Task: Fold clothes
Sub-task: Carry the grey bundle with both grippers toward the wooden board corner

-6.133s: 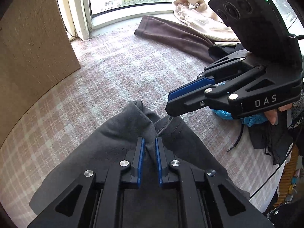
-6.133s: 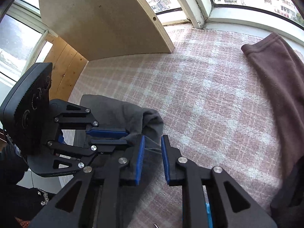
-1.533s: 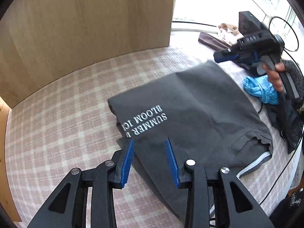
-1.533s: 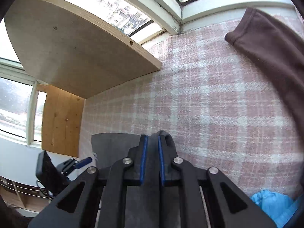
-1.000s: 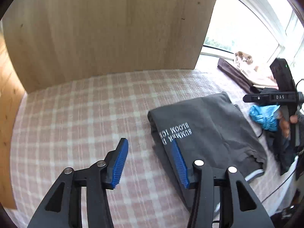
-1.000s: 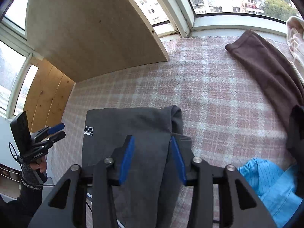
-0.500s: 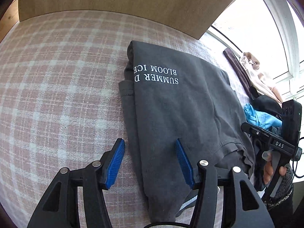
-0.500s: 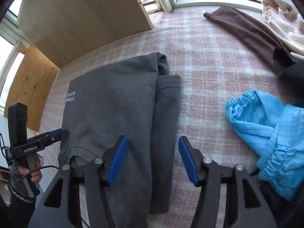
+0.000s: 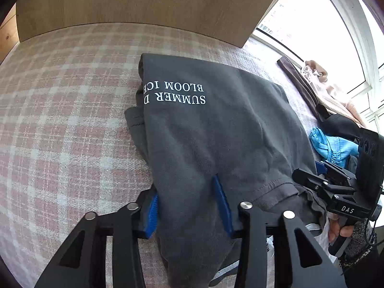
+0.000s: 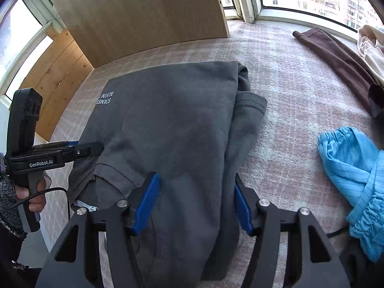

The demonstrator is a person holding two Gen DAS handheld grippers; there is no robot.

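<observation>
A dark grey T-shirt [image 9: 216,132] with white lettering lies folded lengthwise on the plaid cover. My left gripper [image 9: 185,187] is open and low over the shirt's near end, one blue pad at the left edge and the other pressing into the cloth. From the opposite side, my right gripper [image 10: 195,178] is open too, its fingers set down across the shirt [image 10: 168,124] close to the folded sleeve edge. Each view shows the other gripper side-on: the right one [image 9: 302,177] by the hem, the left one [image 10: 96,147] touching the shirt's left edge.
A pink plaid cover [image 9: 60,120] spreads around the shirt. A wooden board [image 9: 144,4] stands behind it. A blue garment [image 10: 355,163], a brown one [image 10: 336,57] and a beige one [image 9: 319,76] lie towards the window. A hand [image 10: 33,196] holds the left gripper's handle.
Both grippers have dropped lower and closer onto the shirt's near end. They stay open, now with cloth between their fingers. The shirt itself has not moved.
</observation>
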